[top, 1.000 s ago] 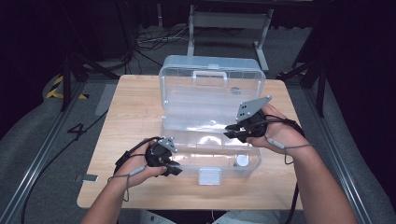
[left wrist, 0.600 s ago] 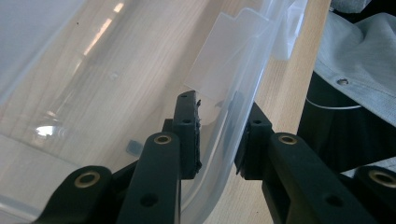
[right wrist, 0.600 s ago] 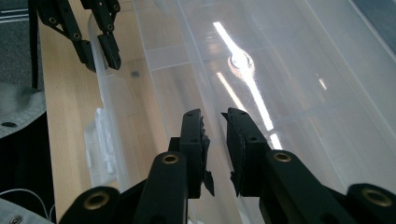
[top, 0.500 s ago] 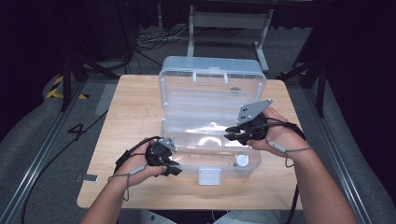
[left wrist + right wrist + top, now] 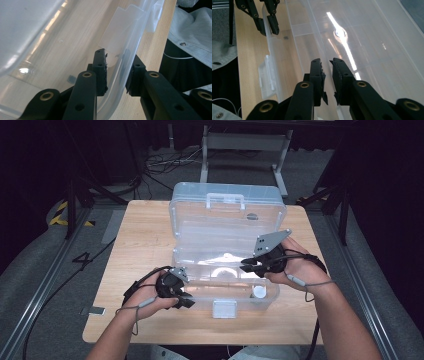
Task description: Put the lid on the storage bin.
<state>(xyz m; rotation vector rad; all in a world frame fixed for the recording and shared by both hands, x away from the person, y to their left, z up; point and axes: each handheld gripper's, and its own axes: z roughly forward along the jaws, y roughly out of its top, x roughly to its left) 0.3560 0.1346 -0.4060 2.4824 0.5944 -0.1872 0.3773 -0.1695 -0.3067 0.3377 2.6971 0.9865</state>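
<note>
Standing open on the wooden table (image 5: pixel 140 235), with the lid leaned back: the clear plastic box (image 5: pixel 227 227). Clamped on its near front wall, one jaw inside and one outside: the left gripper (image 5: pixel 184 298). Hovering over the box interior, jaws narrowly apart after just closing further, nothing between: the right gripper (image 5: pixel 246 266).

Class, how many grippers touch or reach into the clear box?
2: left gripper straddles the box's front wall at its left; right gripper reaches inside at its right.
</note>
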